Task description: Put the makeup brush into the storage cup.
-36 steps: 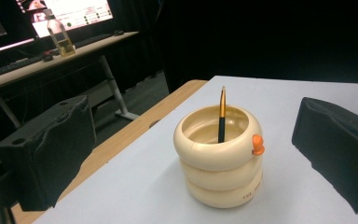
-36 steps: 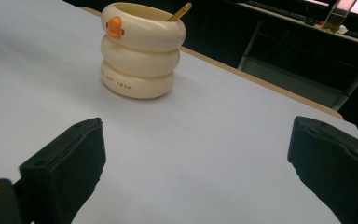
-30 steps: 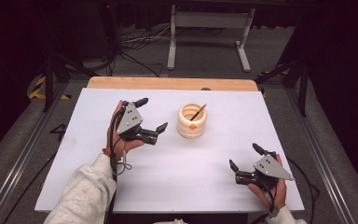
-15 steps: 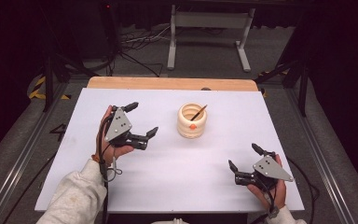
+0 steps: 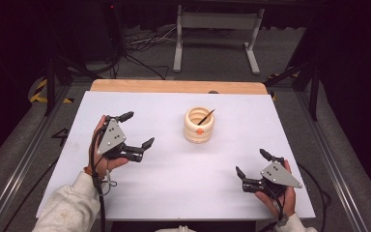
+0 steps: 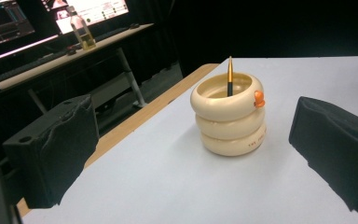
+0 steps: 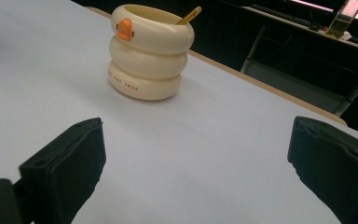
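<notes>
**High view: two empty grippers on either side of one cream holder**

The high view shows a white surface (image 5: 174,188) with a wooden strip along its far edge. One cream holder (image 5: 199,125), shaped like three stacked rings with one small orange knob on its side, stands upright near the middle, slightly toward the far edge. One thin pencil (image 5: 206,116) leans inside it, its tip poking above the rim.

There are two grippers, each held in one hand. The left gripper (image 5: 136,130) sits left of the holder, well apart from it, jaws spread wide and holding nothing. The right gripper (image 5: 251,163) is near the front right corner, also well apart from the holder, jaws equally wide and empty.

Both gripper views face the holder between their two black jaws. Beyond the surface, one desk carries one bottle (image 6: 82,29) and lit monitors.
</notes>
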Action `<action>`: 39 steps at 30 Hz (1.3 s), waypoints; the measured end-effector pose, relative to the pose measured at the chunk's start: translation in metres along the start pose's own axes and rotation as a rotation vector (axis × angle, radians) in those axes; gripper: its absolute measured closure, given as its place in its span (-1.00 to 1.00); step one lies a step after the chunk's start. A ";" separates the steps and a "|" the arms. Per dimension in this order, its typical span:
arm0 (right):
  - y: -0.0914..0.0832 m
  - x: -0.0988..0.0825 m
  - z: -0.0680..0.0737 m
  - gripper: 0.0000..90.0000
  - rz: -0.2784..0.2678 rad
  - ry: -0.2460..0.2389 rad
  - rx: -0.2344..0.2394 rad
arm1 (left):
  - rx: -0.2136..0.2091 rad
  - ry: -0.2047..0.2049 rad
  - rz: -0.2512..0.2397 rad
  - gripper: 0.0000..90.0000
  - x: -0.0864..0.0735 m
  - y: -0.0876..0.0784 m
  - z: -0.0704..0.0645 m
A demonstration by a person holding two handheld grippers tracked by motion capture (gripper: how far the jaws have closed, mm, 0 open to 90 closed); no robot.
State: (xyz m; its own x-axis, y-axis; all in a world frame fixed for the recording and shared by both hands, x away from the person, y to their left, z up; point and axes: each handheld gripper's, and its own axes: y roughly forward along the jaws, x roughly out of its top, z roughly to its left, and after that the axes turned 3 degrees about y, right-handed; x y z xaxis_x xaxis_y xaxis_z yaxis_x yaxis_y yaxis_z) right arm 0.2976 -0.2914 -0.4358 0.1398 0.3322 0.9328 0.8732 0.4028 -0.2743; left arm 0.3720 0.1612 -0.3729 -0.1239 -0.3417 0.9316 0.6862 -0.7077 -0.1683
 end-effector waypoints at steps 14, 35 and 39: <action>0.000 0.001 0.002 -0.90 -0.003 -0.006 0.002 | 0.030 0.000 0.034 -0.94 -0.017 -0.023 0.000; 0.000 0.000 0.003 -0.90 -0.004 -0.014 0.003 | 0.064 0.005 0.120 -0.92 -0.047 -0.055 0.003; 0.000 -0.001 0.003 -0.91 -0.003 -0.011 0.003 | 0.075 0.010 0.130 -0.92 -0.051 -0.060 0.004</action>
State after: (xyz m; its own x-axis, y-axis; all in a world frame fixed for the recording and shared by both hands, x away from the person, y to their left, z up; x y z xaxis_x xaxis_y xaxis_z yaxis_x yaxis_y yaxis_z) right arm 0.2966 -0.2894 -0.4371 0.1320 0.3405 0.9309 0.8721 0.4066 -0.2723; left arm 0.3398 0.2234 -0.4090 -0.0369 -0.4338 0.9003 0.7481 -0.6092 -0.2629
